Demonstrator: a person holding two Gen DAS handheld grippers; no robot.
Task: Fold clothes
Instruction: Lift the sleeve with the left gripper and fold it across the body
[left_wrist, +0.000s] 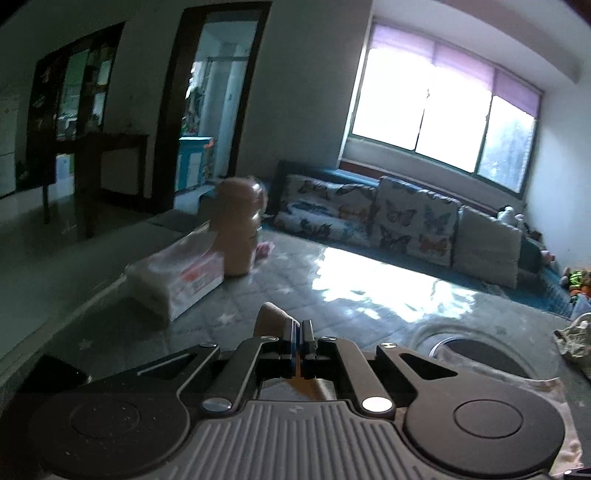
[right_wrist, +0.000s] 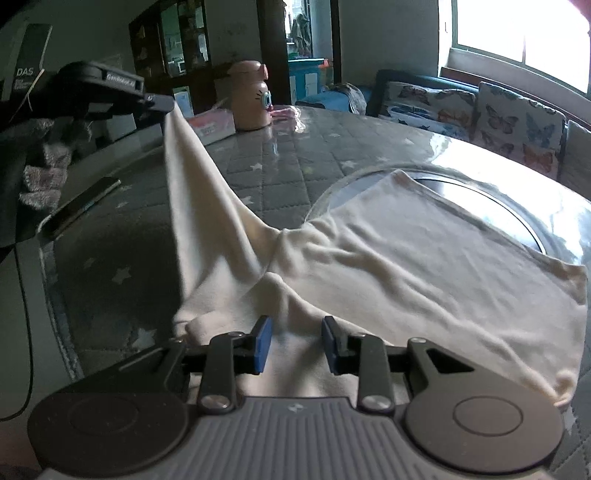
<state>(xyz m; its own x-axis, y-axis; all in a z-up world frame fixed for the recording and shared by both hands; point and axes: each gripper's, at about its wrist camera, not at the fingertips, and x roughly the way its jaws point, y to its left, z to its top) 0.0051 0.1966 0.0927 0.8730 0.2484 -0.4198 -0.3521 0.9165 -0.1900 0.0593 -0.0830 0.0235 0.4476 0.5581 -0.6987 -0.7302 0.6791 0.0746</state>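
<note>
A cream garment (right_wrist: 406, 258) lies spread on the grey quilted table cover (right_wrist: 295, 155), partly over a round glass disc (right_wrist: 498, 199). My left gripper (right_wrist: 166, 105) is shut on one corner of it and holds that corner high at the upper left, so a long strip of cloth hangs taut down to the table. In the left wrist view the left gripper (left_wrist: 301, 341) has its jaws together, with a tip of the cream garment (left_wrist: 271, 319) poking out. My right gripper (right_wrist: 296, 345) rests low over the near edge of the garment. Its blue pads (right_wrist: 264, 343) stand apart with cloth lying between them.
A pink cartoon bottle (right_wrist: 251, 96) and a wrapped tissue pack (right_wrist: 212, 125) stand at the table's far left. A dark flat slab (right_wrist: 81, 206) lies near the left edge. Butterfly-print sofa cushions (left_wrist: 406, 221) line the wall under the window. Another crumpled cloth (left_wrist: 576, 339) sits at the right.
</note>
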